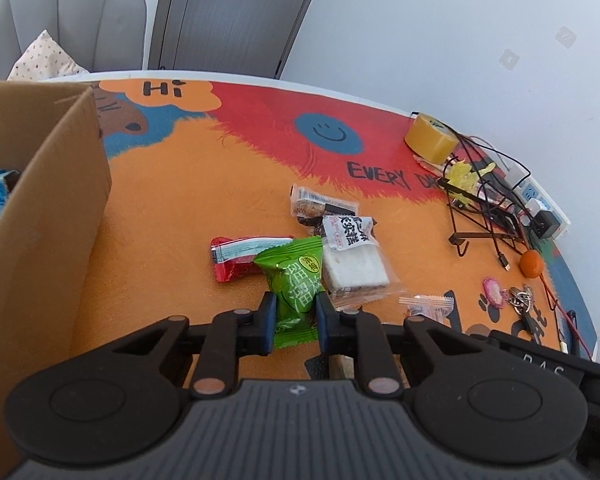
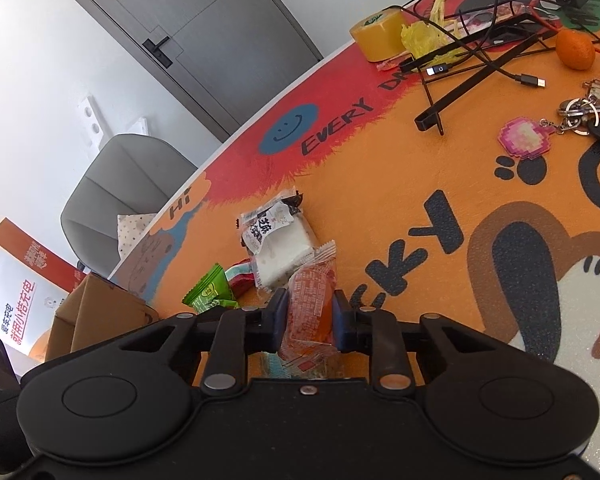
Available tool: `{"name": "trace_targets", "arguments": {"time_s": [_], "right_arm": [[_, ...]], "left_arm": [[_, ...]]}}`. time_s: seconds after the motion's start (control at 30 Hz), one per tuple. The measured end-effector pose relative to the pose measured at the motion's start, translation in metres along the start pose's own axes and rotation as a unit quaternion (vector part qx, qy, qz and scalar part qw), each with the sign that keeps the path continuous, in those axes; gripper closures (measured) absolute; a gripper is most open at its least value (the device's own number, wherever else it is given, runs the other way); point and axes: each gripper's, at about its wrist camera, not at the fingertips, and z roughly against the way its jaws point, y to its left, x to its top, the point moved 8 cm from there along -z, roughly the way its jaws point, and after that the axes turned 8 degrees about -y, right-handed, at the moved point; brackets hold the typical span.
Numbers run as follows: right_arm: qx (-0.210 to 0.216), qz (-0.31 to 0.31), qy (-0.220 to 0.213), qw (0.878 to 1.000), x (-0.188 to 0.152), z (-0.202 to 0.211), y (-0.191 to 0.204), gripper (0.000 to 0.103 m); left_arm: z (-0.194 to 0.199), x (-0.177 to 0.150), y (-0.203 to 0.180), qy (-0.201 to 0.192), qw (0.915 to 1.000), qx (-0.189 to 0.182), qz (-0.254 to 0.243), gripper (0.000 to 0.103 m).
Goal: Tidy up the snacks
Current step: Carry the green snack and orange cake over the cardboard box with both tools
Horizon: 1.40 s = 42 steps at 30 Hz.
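Note:
My left gripper (image 1: 296, 312) is shut on a green snack packet (image 1: 296, 280), its pads pressing both sides. Beside it on the orange mat lie a red wrapped bar (image 1: 240, 256), a clear pack with a white cake (image 1: 354, 264) and a small brown snack pack (image 1: 316, 204). My right gripper (image 2: 310, 316) is shut on an orange clear-wrapped snack (image 2: 312, 300). In the right wrist view the white cake pack (image 2: 278, 240) lies just beyond it, with the green packet (image 2: 210, 288) and the red bar (image 2: 240, 276) to the left.
A cardboard box (image 1: 44, 208) holding blue packets stands at the left. At the right sit a tape roll (image 1: 430, 136), a black wire stand (image 1: 480, 216) with cables, a power strip (image 1: 536, 196), a small orange (image 1: 531, 263) and keys (image 1: 520, 298). A grey chair (image 1: 64, 16) stands behind the table.

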Motion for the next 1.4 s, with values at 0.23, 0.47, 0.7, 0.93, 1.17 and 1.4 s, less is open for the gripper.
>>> {"name": "trace_targets", "arguments": {"time_s": [0.23,0.47,0.7,0.93,1.17,1.4], "right_arm": [[0.024,0.009,-0.016,1.0,0.004,0.015,0.015,0.079],[0.053,0.032,-0.026,0.998,0.007,0.021,0.038,0.079],[0.073,0.052,-0.03,0.996,0.005,0.026,0.064,0.079],[0.097,0.068,-0.033,0.992,0.0,0.03,0.095,0.079],[0.123,0.085,-0.031,0.988,-0.007,0.031,0.13,0.079],[0.152,0.107,-0.018,0.982,-0.024,0.029,0.166,0.079]], "left_arm": [[0.026,0.008,-0.001,-0.023,0.9997,-0.003,-0.007,0.084],[0.05,0.019,0.007,-0.048,0.9988,-0.002,-0.006,0.084],[0.077,0.032,0.019,-0.076,0.9971,0.003,-0.002,0.084],[0.101,0.04,0.043,-0.092,0.9956,0.013,0.007,0.084],[0.123,0.044,0.078,-0.108,0.9935,0.025,0.025,0.084],[0.144,0.043,0.113,-0.12,0.9911,0.044,0.039,0.084]]}}
